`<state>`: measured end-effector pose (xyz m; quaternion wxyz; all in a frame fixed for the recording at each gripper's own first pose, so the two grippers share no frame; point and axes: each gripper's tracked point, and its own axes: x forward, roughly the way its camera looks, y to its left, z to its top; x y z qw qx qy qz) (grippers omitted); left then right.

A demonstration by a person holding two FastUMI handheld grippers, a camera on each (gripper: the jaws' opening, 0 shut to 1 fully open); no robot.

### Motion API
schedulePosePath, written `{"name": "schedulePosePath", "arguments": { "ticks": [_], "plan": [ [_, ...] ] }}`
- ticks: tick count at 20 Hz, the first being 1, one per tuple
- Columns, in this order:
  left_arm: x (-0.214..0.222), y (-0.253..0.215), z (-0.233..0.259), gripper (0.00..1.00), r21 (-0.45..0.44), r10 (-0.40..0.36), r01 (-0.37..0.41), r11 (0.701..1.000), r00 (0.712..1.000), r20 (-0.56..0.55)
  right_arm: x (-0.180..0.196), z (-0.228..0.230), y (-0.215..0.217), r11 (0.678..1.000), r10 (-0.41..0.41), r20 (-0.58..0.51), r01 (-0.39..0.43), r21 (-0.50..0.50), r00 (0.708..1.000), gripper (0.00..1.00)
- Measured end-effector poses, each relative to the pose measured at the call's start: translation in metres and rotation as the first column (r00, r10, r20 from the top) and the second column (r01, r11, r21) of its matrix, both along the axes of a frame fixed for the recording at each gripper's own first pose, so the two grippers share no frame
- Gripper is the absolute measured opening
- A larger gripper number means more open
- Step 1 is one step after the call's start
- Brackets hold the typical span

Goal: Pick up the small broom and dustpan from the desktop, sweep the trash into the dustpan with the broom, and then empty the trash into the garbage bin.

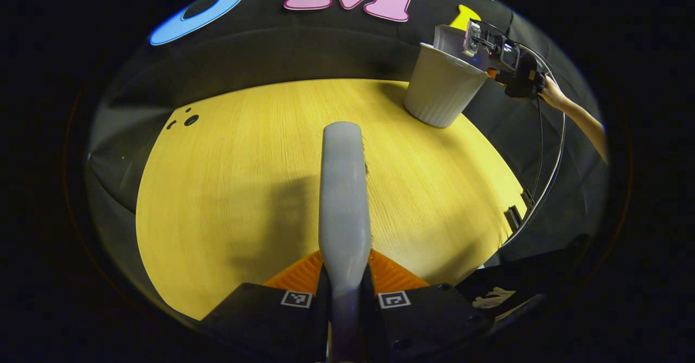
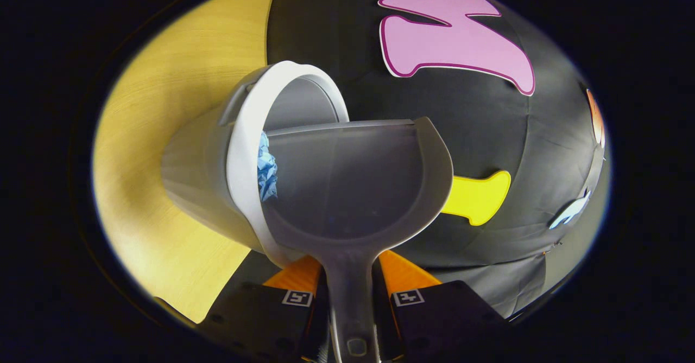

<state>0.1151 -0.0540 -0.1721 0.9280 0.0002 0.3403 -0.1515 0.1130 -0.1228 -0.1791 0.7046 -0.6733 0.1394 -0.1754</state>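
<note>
step: I'm judging this as the emptying stage, with the dustpan tipped at the garbage bin.
right gripper: I'm seeing both fingers pressing on the dustpan handle, low centre of the right gripper view, so it's clamped on the dustpan.
dustpan hold: its front lip is sitting over the bin's white rim, mid frame, with the pan tilted toward the opening. I'm reading that as letting the load slide out.
trash: crumpled blue scrap is showing just left of the pan lip, inside the rim of the bin. I can't tell whether it is falling or already resting in there.
pan interior: it's looking bare from here, so I'm guessing the dump is close to done.
left gripper: fingers are closed on the small broom, bottom centre of the left gripper view, clamped on its handle end.
broom hold: it's pointing forward over the desktop, parked clear of the bin. My guess is that's just keeping it out of the way during the pour.
far view: in the left gripper view, upper right, the bin is standing near the desktop's far right edge, with the right gripper and a hand beside its rim.
surface: light wood-grain desktop, a few small dark holes at upper left.
room: black cloth wall is surrounding the desk on all sides.
</note>
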Motion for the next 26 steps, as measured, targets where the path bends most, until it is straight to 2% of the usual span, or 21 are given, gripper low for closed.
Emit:
{"name": "schedulePosePath", "arguments": {
  "ticks": [3,5,6,7,10,11,12,13,14,17,18,19,21,22,24,25,26],
  "plan": [
    [-0.001,-0.006,0.001,0.3,0.01,-0.02,0.02,1.0,1.0,-0.001,0.0,0.002,0.002,0.997,0.01,0.0,-0.01,-0.073,1.0,0.39],
    [-0.001,-0.007,0.001,0.3,0.019,-0.029,0.029,0.999,1.0,0.001,0.0,0.001,0.0,0.999,0.006,-0.003,-0.006,-0.054,1.0,0.39],
    [-0.001,-0.008,0.002,0.27,0.023,-0.032,0.032,0.999,0.999,0.002,0.0,0.0,-0.001,0.999,0.001,-0.005,-0.002,-0.033,1.0,0.39],
    [-0.001,-0.008,0.003,0.3,0.027,-0.033,0.033,0.999,0.999,0.005,0.0,0.0,-0.002,1.0,-0.005,-0.005,0.005,-0.003,1.0,0.39],
    [0.001,-0.003,0.006,0.3,0.057,-0.023,0.021,0.998,0.999,0.028,-0.003,-0.002,-0.003,0.99,-0.026,-0.007,0.026,0.14,1.0,0.39],
    [0.001,-0.003,0.008,0.3,0.063,-0.023,0.021,0.998,0.999,0.037,-0.002,-0.003,-0.003,0.98,-0.026,-0.003,0.026,0.195,1.0,0.39],
    [0.001,-0.004,0.009,0.33,0.06,-0.024,0.021,0.998,0.999,0.043,-0.004,0.0,0.004,0.967,-0.028,0.011,0.024,0.252,1.0,0.43],
    [0.001,-0.004,0.01,0.3,0.054,-0.023,0.021,0.998,0.999,0.046,-0.007,0.004,0.009,0.955,-0.027,0.026,0.018,0.297,0.999,0.38],
    [0.001,-0.003,0.01,0.3,0.045,-0.018,0.016,0.999,0.999,0.046,-0.006,0.009,0.011,0.944,-0.029,0.041,0.014,0.331,0.999,0.38],
    [0.0,-0.002,0.011,0.33,0.016,0.001,-0.002,1.0,0.999,0.048,-0.008,0.011,0.014,0.878,-0.044,0.053,0.013,0.479,0.998,0.38],
    [-0.001,0.0,0.012,0.3,0.012,0.008,-0.009,1.0,0.999,0.053,-0.01,0.013,0.012,0.853,-0.059,0.058,0.02,0.522,0.997,0.34],
    [-0.002,0.002,0.013,0.3,0.01,0.015,-0.015,1.0,0.998,0.06,-0.013,0.015,0.014,0.824,-0.069,0.073,0.016,0.566,0.995,0.38],
    [-0.005,0.005,0.013,0.33,0.001,0.035,-0.036,0.999,0.997,0.07,-0.023,0.025,0.016,0.762,-0.086,0.108,-0.005,0.648,0.99,0.38],
    [-0.008,0.009,0.015,0.3,-0.008,0.049,-0.048,0.999,0.996,0.074,-0.028,0.032,0.015,0.726,-0.096,0.123,-0.015,0.688,0.988,0.34],
    [-0.01,0.016,0.017,0.33,-0.026,0.071,-0.069,0.997,0.994,0.079,-0.034,0.044,0.019,0.66,-0.109,0.152,-0.043,0.75,0.982,0.33],
    [-0.011,0.019,0.016,0.3,-0.033,0.08,-0.078,0.996,0.993,0.081,-0.037,0.051,0.021,0.636,-0.107,0.166,-0.061,0.77,0.98,0.43],
    [-0.012,0.023,0.017,0.3,-0.038,0.092,-0.089,0.995,0.992,0.085,-0.041,0.057,0.026,0.614,-0.097,0.181,-0.084,0.784,0.979,0.38]
  ]
}}
